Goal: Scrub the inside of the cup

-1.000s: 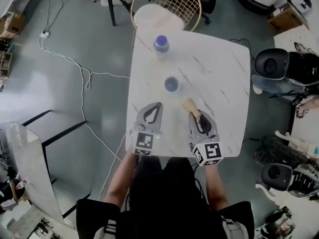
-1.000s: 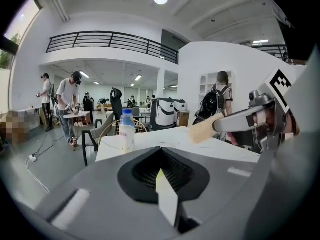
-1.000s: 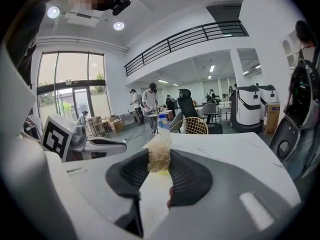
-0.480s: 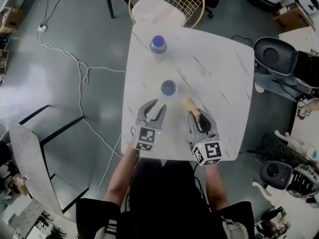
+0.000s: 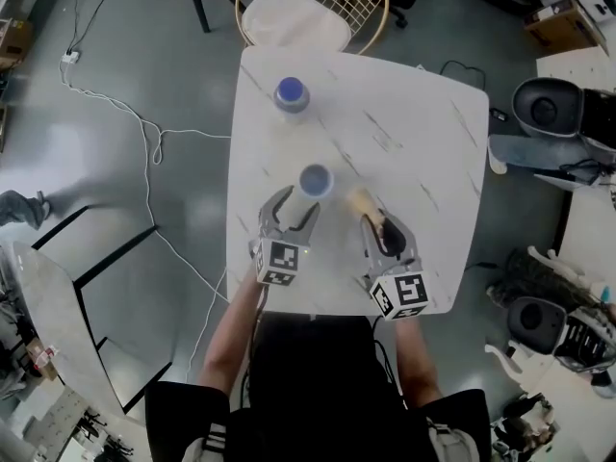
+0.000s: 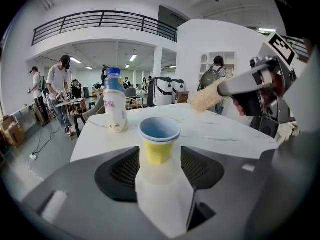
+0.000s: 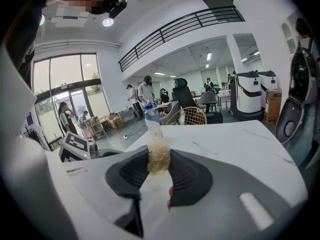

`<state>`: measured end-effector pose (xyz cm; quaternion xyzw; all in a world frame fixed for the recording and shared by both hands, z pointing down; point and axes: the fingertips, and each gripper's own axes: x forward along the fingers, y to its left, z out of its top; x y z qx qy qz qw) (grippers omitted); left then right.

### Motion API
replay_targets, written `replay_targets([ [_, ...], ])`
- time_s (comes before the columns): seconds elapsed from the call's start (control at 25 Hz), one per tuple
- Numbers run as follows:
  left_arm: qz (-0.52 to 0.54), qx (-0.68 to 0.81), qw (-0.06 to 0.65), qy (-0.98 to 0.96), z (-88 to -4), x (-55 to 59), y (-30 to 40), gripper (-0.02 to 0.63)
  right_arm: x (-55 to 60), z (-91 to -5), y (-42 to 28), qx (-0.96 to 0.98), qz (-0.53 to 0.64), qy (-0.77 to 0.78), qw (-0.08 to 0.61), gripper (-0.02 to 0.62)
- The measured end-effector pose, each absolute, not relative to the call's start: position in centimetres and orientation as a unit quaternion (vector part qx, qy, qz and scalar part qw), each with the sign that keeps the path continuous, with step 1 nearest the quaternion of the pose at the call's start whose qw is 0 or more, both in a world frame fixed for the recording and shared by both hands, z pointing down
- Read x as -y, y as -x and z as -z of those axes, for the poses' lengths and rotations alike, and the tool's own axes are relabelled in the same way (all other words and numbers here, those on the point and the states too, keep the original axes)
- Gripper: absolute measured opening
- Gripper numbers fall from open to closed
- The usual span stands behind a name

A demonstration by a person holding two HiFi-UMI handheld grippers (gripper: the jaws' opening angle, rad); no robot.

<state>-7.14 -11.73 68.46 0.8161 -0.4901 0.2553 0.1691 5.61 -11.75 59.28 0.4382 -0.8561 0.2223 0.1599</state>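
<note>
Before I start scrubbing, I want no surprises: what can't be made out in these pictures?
Cup bottom, inside: its rim hides it in the left gripper view; too small to judge in the head view.
Brush handle: right gripper view, buried between the fingers.
Bottle label: left gripper view, print too small.

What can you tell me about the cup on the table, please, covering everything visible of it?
The cup is tapered, with a yellow outer wall and a pale blue rim and inside, paper or plastic by its look. It stands upright, mouth up, seemingly empty, on the white marbled table. It sits at the tips of the left gripper, whose jaws have just been opening; no pad appears to touch it.
</note>
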Motion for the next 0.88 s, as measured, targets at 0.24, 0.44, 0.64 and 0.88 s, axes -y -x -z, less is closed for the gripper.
replay_targets([
  [0.24,-0.262,0.481,0.178,-0.818,-70.1,13.2,6.4,0.293,12.9,-60.1,-6.4,0.852,-0.230,-0.442,0.163,0.110],
  [0.44,-0.269,0.478,0.180,-0.817,-71.0,14.2,5.8,0.293,13.6,-60.6,-6.8,0.849,-0.235,-0.443,0.164,0.110],
  [0.64,-0.271,0.477,0.184,-0.816,-71.6,15.1,5.6,0.293,14.3,-60.8,-7.2,0.846,-0.238,-0.446,0.166,0.110],
  [0.88,-0.272,0.477,0.184,-0.816,-72.1,16.0,5.1,0.293,14.7,-61.3,-7.5,0.846,-0.241,-0.445,0.169,0.110],
])
